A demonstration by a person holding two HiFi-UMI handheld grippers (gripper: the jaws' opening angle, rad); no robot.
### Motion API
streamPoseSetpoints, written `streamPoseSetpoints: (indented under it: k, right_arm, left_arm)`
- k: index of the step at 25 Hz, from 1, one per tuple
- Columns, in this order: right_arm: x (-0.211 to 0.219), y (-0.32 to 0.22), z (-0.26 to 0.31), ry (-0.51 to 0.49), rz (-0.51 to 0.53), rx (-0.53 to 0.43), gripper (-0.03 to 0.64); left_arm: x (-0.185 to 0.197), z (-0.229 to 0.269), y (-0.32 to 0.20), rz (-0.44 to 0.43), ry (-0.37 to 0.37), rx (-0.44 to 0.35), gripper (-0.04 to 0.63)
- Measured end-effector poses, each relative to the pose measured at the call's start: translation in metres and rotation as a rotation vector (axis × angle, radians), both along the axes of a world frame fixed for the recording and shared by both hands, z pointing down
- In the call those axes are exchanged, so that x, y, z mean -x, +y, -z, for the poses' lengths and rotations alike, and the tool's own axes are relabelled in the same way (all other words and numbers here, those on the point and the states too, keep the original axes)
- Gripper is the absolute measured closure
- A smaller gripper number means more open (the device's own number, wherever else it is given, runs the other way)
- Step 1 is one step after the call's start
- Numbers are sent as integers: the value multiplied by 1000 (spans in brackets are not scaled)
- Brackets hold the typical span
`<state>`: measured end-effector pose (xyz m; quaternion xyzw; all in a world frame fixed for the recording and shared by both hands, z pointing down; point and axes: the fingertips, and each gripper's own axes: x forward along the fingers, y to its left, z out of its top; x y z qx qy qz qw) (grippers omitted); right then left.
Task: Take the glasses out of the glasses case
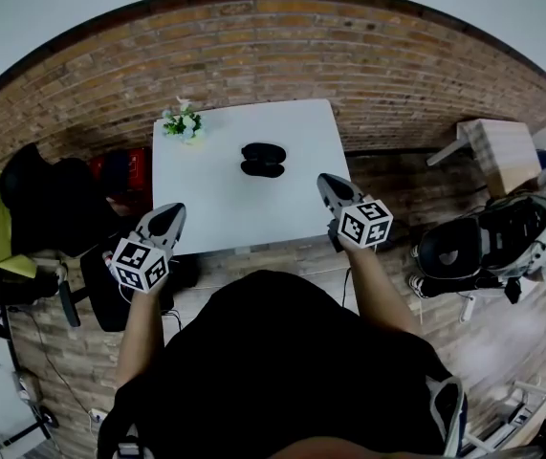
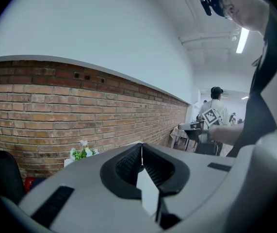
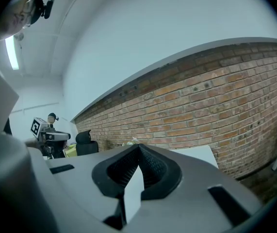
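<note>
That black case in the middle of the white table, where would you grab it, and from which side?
Likely across its short width, coming down from above. The glasses case lies flat on the table with its long axis running left to right, so the narrow span suits two jaws. Whether it's open I can't tell.

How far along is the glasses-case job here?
Done: nothing visible; the dark glasses case lies on the white table, away from both grippers, no glasses seen outside it. In hand: nothing; the left gripper and right gripper are shut and empty near the table's front edge. Left: reach the case, open it if shut, lift the glasses out.
</note>
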<state>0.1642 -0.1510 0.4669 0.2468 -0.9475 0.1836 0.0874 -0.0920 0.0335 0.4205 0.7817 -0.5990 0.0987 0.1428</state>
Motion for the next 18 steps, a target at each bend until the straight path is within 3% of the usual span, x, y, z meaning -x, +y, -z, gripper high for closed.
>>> streamPoseSetpoints:
  k: [18]
  right_arm:
    - [-22, -15, -6, 2, 1, -4, 601]
  left_arm:
    - [-29, -6, -27, -42, -21, -10, 584]
